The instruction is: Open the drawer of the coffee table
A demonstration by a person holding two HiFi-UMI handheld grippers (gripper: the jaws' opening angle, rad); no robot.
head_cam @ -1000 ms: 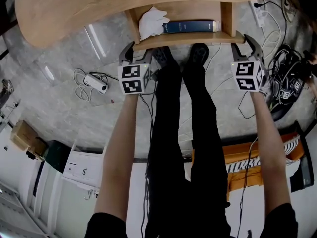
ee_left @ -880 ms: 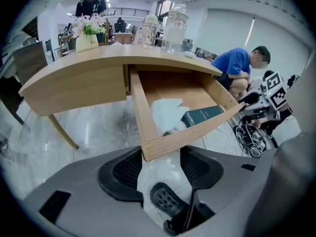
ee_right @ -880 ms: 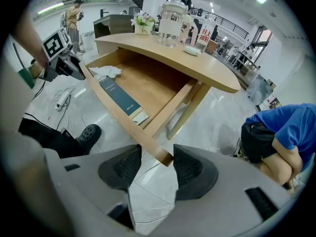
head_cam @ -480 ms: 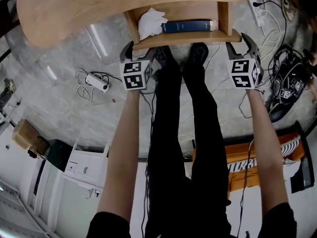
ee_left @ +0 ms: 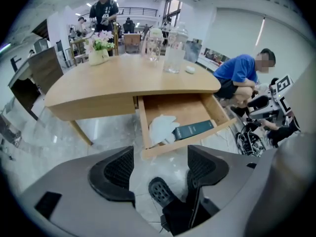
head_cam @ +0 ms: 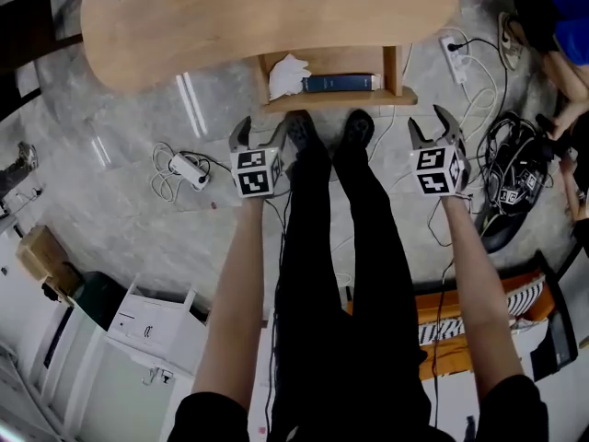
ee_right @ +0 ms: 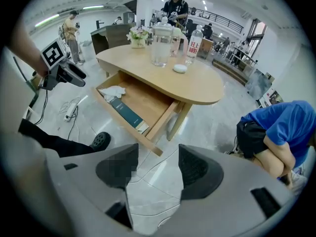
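Note:
The wooden coffee table (head_cam: 230,17) has its drawer (head_cam: 336,98) pulled out toward me. Inside lie a white cloth (ee_left: 162,127) and a dark book (ee_left: 193,130). My left gripper (head_cam: 259,134) hangs above the floor just short of the drawer's left front corner. Its jaws are opening, and only the floor and my shoe (ee_left: 160,191) show between them. My right gripper (head_cam: 431,125) hovers off the drawer's right front corner. Its jaws are opening too, with nothing between them (ee_right: 158,169). Neither gripper touches the drawer.
A glass jar (ee_right: 160,46), a bottle and flowers (ee_left: 98,46) stand on the tabletop. A power strip (head_cam: 189,166) lies on the floor to the left, and a cable tangle (head_cam: 515,173) to the right. A person in blue (ee_right: 276,132) crouches at the right. A white cabinet (head_cam: 152,325) stands behind me.
Both grippers have lifted and drawn back from the drawer's front corners. The left jaws have spread wider. The head view now takes in more of the tabletop.

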